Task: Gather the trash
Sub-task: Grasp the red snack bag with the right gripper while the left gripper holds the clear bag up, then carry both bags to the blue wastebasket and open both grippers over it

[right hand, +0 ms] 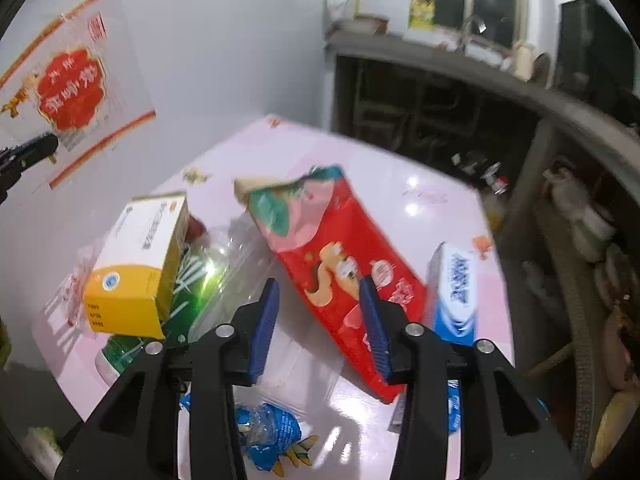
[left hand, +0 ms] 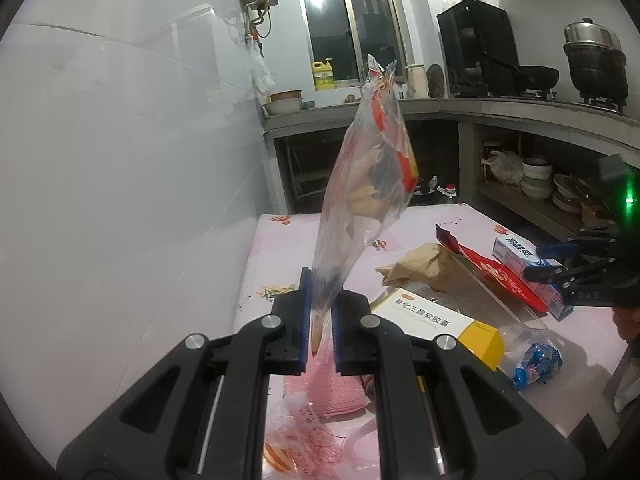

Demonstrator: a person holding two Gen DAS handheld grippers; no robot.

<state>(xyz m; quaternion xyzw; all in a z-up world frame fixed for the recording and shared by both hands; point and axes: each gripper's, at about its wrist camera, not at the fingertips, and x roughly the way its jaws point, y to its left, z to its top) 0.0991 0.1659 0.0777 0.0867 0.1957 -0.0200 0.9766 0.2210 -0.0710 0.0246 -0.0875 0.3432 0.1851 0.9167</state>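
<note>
My left gripper [left hand: 320, 312] is shut on a clear plastic wrapper with red print [left hand: 368, 184] and holds it up above the table. The same wrapper shows in the right wrist view [right hand: 76, 88] at the upper left, with the left gripper's tip [right hand: 28, 154] on it. My right gripper [right hand: 318, 312] is open and empty, hovering over a red snack bag [right hand: 340, 264] on the pink table [right hand: 420, 200]. It also appears at the right of the left wrist view [left hand: 580, 272]. Around lie a white-and-yellow box [right hand: 136, 264], a blue-and-white box [right hand: 456, 292], a crumpled blue wrapper [right hand: 268, 432] and a green packet [right hand: 188, 292].
A brown paper bag [left hand: 424, 264] and clear plastic film [left hand: 500, 300] lie among the trash. A white wall [left hand: 120, 160] stands left of the table. A concrete counter [left hand: 520, 108] with pots and shelves of bowls runs behind and to the right.
</note>
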